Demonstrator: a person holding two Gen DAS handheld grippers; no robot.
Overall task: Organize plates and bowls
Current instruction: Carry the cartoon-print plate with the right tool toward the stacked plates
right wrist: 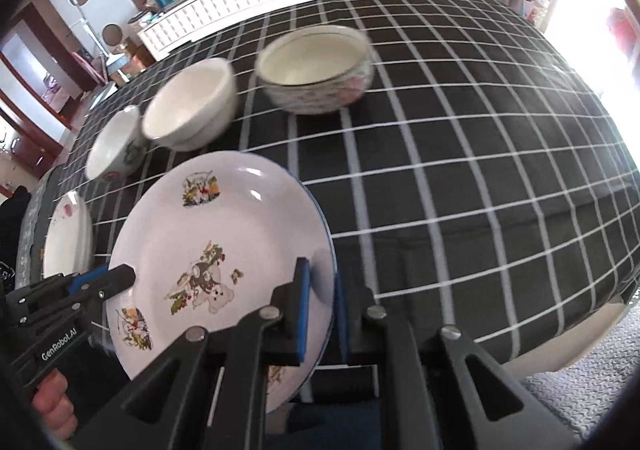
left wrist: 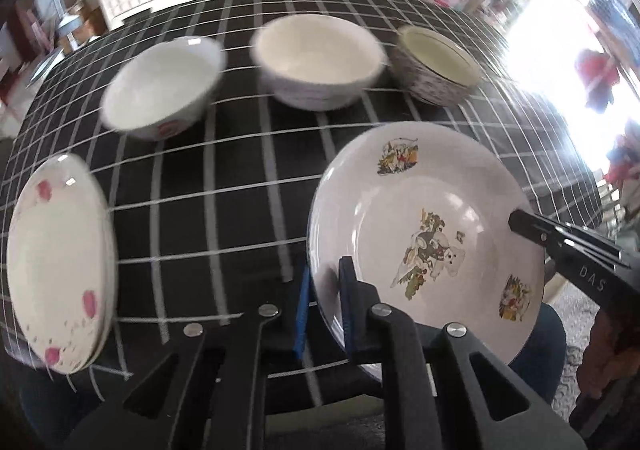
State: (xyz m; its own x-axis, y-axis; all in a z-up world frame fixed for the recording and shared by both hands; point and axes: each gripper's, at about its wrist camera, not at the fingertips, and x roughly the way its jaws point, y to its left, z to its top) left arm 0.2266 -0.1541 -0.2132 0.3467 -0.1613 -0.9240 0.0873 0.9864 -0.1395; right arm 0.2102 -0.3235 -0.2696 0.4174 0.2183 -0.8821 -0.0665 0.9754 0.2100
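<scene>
With its rim pinched on opposite sides, the cartoon plate [left wrist: 432, 234] hangs tilted above the checked tablecloth [left wrist: 200, 210], left gripper [left wrist: 324, 302] and right gripper [right wrist: 320, 302] both clamped nearly closed on it, pointing steeply down.

Checked tablecloth [left wrist: 224, 210] under three bowls [left wrist: 316, 62], pink-flowered plate [left wrist: 60, 266].

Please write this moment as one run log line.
left gripper: shut on cartoon plate rim | right gripper: shut on opposite rim | plate: lifted over checked tablecloth
</scene>
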